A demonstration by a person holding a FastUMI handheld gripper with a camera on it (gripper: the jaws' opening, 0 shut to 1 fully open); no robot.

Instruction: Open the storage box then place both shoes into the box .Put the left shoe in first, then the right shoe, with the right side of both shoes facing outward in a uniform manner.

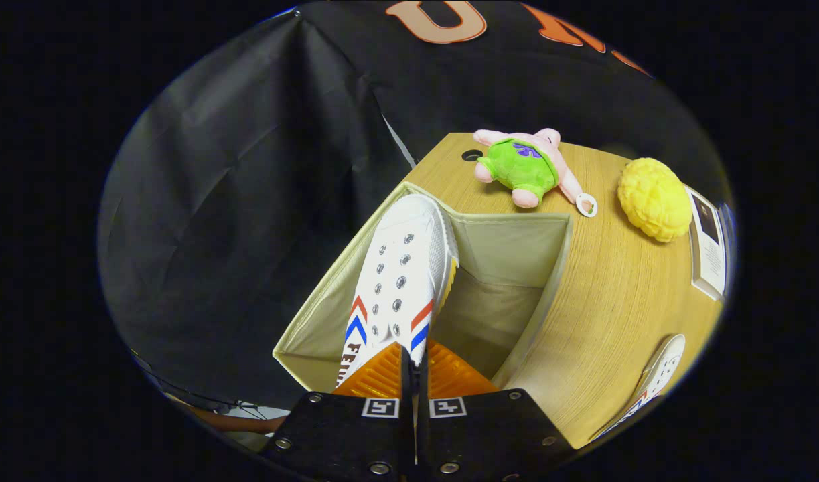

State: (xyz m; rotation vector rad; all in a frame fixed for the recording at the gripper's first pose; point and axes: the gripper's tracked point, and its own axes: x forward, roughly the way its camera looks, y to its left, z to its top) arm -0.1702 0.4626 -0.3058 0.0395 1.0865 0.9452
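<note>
Gripping a white canvas shoe [402, 268] by the heel end, the gripper [414, 365] has its two fingers pressed close together with only a thin strip of the shoe's edge between them, so it is clamped on the shoe. The shoe points away from the fingers, toe furthest off, with rows of metal eyelets along its upper and red and blue chevron stripes near the fingers on both sides. It hangs over the open storage box [556, 268], a pale fabric box with its top open, and its toe reaches up to the box's far left corner, along the left wall. The box's inside, seen to the right of the shoe, shows bare fabric walls and floor. The box stands on a light wooden table [603, 321], at the table's left edge. Beyond the box on the table lies a pink plush toy [526, 166] with a green middle, and a small white ring is attached at its near end. To the right of the toy, apart from it, sits a bumpy yellow ball [653, 199]. A second white shoe [657, 378] with the same stripes lies on the table well to the right of the fingers, partly cut off from sight.
</note>
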